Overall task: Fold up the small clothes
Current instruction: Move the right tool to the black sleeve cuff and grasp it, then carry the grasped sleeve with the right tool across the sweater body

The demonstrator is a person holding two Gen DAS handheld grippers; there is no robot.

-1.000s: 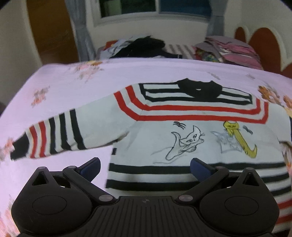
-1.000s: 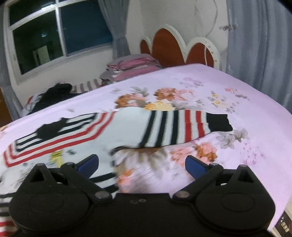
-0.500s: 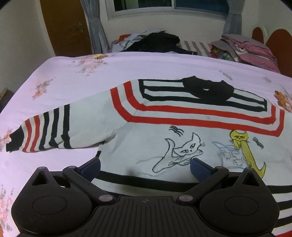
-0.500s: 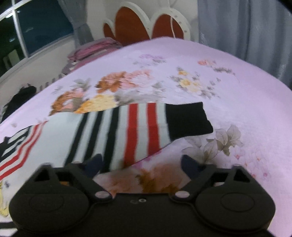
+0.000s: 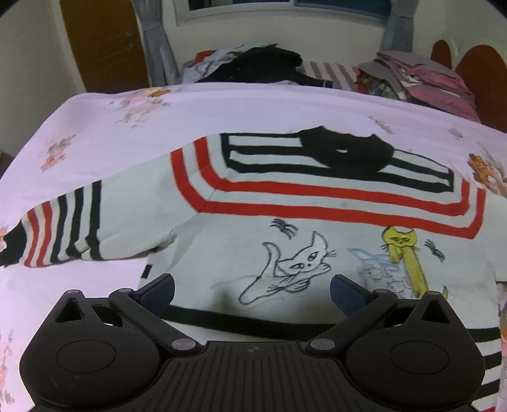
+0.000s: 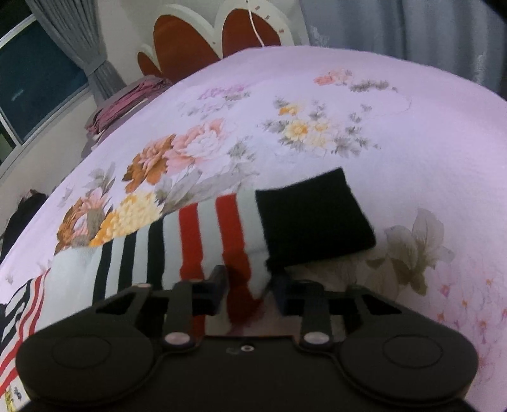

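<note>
A small white sweater [image 5: 285, 222] with red and black stripes, a black collar and cat drawings lies flat on the pink floral bedspread [image 5: 126, 114]. Its left sleeve [image 5: 63, 228] stretches out to the left. My left gripper [image 5: 252, 288] is open and empty, low over the sweater's lower body. In the right wrist view the sweater's right sleeve [image 6: 196, 241] with its black cuff [image 6: 310, 218] lies on the bedspread [image 6: 317, 95]. My right gripper [image 6: 250, 291] is shut on the sleeve's near edge, just beside the cuff.
A pile of dark and striped clothes [image 5: 266, 66] and a stack of folded pink and grey laundry [image 5: 418, 76] sit at the far side of the bed. A red and white headboard [image 6: 218, 38] and grey curtains [image 6: 396, 28] stand behind the bed.
My right gripper moved in on the right sleeve and closed on its edge near the cuff. My left gripper moved closer over the sweater body, still open.
</note>
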